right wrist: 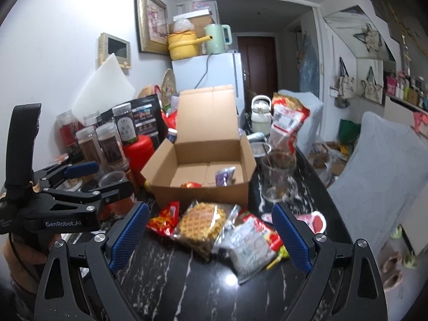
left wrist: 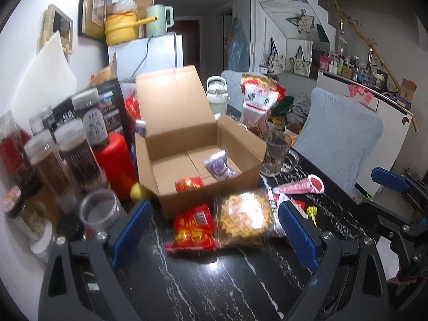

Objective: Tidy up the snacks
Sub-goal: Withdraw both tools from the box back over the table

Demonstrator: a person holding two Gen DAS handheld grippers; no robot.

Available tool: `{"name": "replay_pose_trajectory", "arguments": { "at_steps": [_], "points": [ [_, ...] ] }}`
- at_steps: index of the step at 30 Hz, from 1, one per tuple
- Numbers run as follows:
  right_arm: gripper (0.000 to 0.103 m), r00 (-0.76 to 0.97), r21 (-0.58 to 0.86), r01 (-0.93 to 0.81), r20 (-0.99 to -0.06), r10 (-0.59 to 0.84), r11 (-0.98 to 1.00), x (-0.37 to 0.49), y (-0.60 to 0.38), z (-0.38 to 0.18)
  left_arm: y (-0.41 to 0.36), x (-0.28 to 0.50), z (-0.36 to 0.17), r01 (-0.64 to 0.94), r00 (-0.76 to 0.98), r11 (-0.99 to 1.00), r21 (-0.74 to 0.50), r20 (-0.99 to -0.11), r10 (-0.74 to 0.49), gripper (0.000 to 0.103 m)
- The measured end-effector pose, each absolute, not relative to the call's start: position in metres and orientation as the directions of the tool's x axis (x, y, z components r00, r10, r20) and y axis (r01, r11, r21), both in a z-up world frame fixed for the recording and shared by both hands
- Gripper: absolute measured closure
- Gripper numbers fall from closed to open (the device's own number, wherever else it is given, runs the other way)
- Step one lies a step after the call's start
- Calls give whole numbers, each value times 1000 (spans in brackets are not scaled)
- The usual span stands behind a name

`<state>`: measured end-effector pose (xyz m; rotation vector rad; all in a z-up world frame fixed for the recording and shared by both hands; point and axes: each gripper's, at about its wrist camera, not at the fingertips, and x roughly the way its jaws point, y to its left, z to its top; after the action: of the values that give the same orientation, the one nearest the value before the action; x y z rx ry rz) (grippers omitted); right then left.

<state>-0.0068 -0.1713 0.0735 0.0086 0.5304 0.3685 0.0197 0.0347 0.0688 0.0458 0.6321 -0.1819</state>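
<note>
Hovering above a black marble table (left wrist: 203, 281), both grippers empty.
Left gripper (left wrist: 214, 230): fingers spread wide, nothing clamped; blue pads (left wrist: 131, 236) angled down toward the loose snacks.
Between left fingers: red snack packet (left wrist: 194, 227) and waffle packet (left wrist: 244, 218), side by side on the table, clear of both pads; waffle packet's right edge close to the right-hand pad.
Right gripper (right wrist: 211, 236): fingers likewise wide apart, gripping nothing.
Between right fingers: waffle packet (right wrist: 202, 226) in the middle, silver packet with red edging (right wrist: 250, 246) lying partly across its right side, red snack packet (right wrist: 164, 219) near the left-hand pad; no contact visible.
Cardboard box (left wrist: 211, 165): open, lid flap standing upright, just beyond the loose snacks.
Inside box: purple packet (left wrist: 219, 165) toward the back right, small red packet (left wrist: 188, 183) against the front wall.
Pink packet (left wrist: 301, 186): flat on the table, right of the box, outside the left fingers.
Glass mug (left wrist: 278, 152): just right of the box.
Jars (left wrist: 67, 160): clustered left of the box beside a red canister (left wrist: 115, 165).
Left gripper seen from the right wrist: at the left edge, held by a hand (right wrist: 24, 246).
</note>
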Motion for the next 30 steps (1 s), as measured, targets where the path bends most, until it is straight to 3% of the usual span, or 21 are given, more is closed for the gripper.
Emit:
{"name": "replay_pose_trajectory", "arguments": {
  "at_steps": [30],
  "points": [
    [9,679,174,-402,-603,420,899,2,-131,-16,90,31,-29,95,672,987,-130,-724,-160,6]
  ]
}}
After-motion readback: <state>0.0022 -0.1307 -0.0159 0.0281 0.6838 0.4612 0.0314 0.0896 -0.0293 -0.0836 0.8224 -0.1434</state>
